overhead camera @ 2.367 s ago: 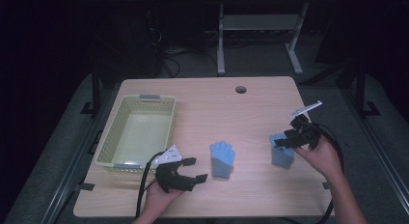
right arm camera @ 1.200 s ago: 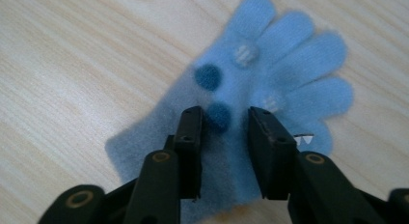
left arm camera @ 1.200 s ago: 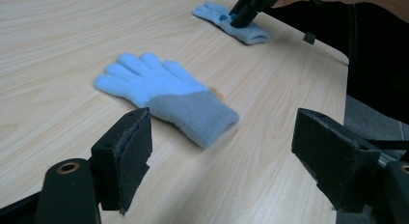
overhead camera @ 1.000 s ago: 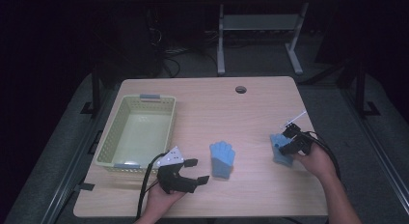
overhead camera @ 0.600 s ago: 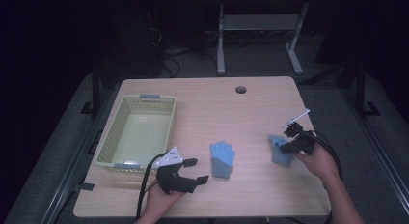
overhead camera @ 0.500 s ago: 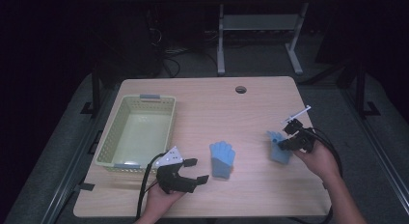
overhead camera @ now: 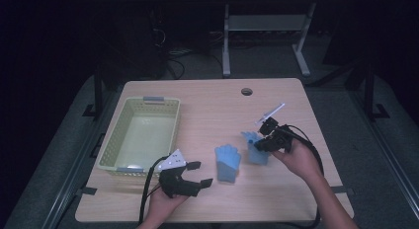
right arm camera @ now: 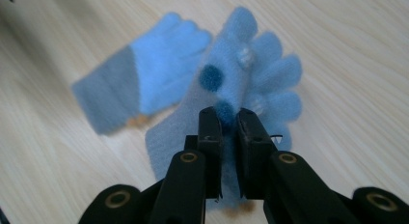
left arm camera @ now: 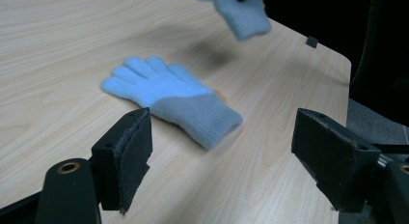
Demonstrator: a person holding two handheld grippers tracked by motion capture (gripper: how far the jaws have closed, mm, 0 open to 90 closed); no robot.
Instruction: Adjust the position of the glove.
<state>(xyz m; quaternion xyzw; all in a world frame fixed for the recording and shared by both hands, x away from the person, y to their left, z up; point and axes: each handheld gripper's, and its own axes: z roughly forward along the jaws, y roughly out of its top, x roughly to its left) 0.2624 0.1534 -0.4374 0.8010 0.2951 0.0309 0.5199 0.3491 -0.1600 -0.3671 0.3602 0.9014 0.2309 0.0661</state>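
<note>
The right hand-held gripper (right arm camera: 226, 125) pinches a dotted blue glove (right arm camera: 241, 89) off the table (overhead camera: 207, 105); the left hand-held gripper (left arm camera: 222, 151) rests wide open before the other glove (left arm camera: 169, 96).

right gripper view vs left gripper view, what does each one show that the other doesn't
Right gripper view alone: the right gripper, jaws pinched on a blue glove with dark and white pompoms sewn on it, fingers hanging toward the table.

Left gripper view alone: the left gripper, jaws wide apart with nothing between them, and the table's far corner against the dark room.

Both: the second glove, light blue with a grey cuff, lying flat on the wooden table. The left gripper view also catches the lower end of the held glove at its top edge.
</note>
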